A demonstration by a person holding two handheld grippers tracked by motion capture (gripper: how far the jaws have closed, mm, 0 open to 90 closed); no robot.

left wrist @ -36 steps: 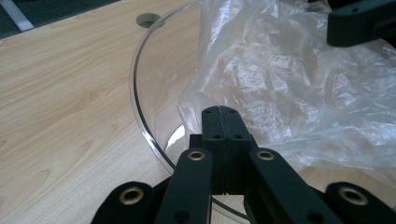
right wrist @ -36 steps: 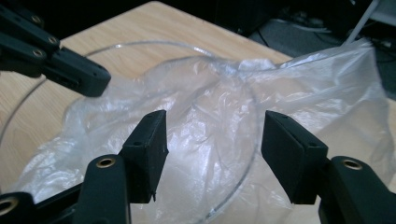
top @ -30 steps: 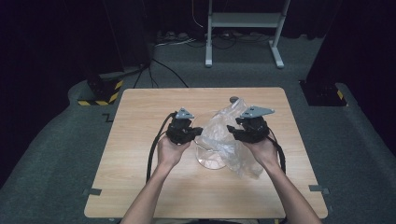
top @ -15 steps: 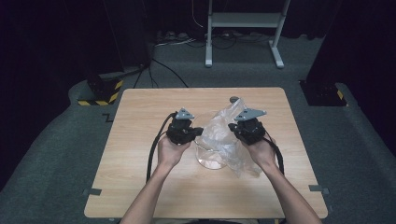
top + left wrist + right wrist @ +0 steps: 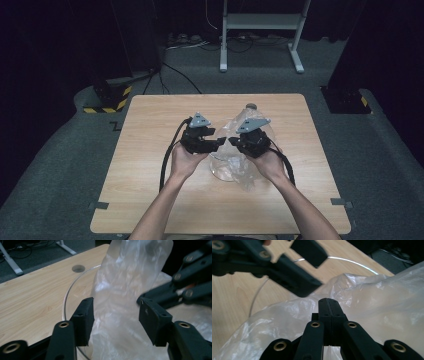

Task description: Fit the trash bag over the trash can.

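A crumpled clear plastic bag (image 5: pixel 248 127) is draped in and over a round glass bowl (image 5: pixel 220 172) at the middle of the wooden table (image 5: pixel 150 175). My left gripper (image 5: pixel 116 317) is open; its jaws have just been opening, and a fold of the bag (image 5: pixel 125 290) hangs loosely between the pads. My right gripper (image 5: pixel 328 305) faces it from the right, jaws shut on the bag (image 5: pixel 374 302) at its upper edge. In the high view the left gripper (image 5: pixel 217 144) and the right gripper (image 5: pixel 235 142) nearly meet tip to tip above the bowl.
A small round hole (image 5: pixel 251 106) sits in the tabletop behind the bag. The bowl's rim (image 5: pixel 72 285) curves past my left jaw. A white metal stand (image 5: pixel 260 30) and cables lie on the grey floor beyond the table. Bare wood surrounds the bowl.
My right gripper has moved left with the bag, closing the gap to the left gripper. The left hand has stayed in place.
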